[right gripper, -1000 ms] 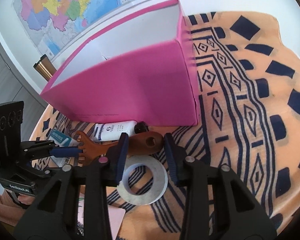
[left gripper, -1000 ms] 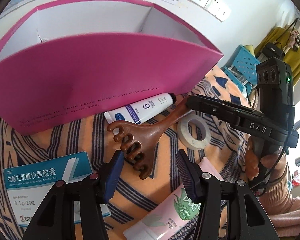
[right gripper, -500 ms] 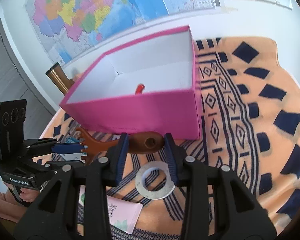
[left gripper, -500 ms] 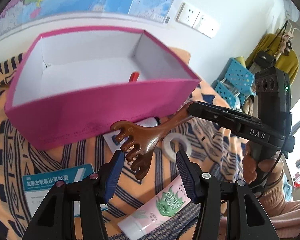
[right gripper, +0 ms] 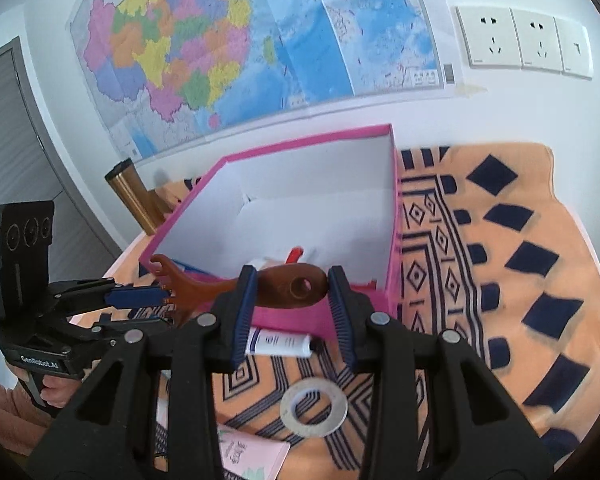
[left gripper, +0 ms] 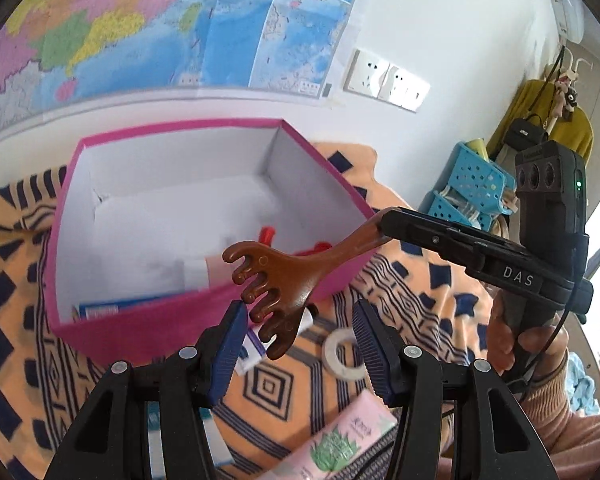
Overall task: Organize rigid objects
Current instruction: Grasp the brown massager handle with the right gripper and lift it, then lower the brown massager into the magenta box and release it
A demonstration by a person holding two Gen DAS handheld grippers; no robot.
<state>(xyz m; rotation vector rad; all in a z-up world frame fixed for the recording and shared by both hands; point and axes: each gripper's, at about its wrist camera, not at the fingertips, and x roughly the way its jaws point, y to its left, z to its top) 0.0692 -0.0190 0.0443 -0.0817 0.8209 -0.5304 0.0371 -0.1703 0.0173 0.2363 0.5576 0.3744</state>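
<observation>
R gripper (right gripper: 292, 300) pinched scraper (right gripper: 288, 286) handle; long axis ran frame-left over box (right gripper: 394, 216) front rim. L gripper (left gripper: 298, 340) spread, below the prongs.

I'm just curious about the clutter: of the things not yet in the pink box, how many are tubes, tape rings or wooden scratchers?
Tubes: 2, a white tube and a pink tube on the cloth
Tape rings: 1, the tape ring on the cloth
Scratchers: 1, the wooden scratcher held up by the right tongs
Total: 4
</observation>
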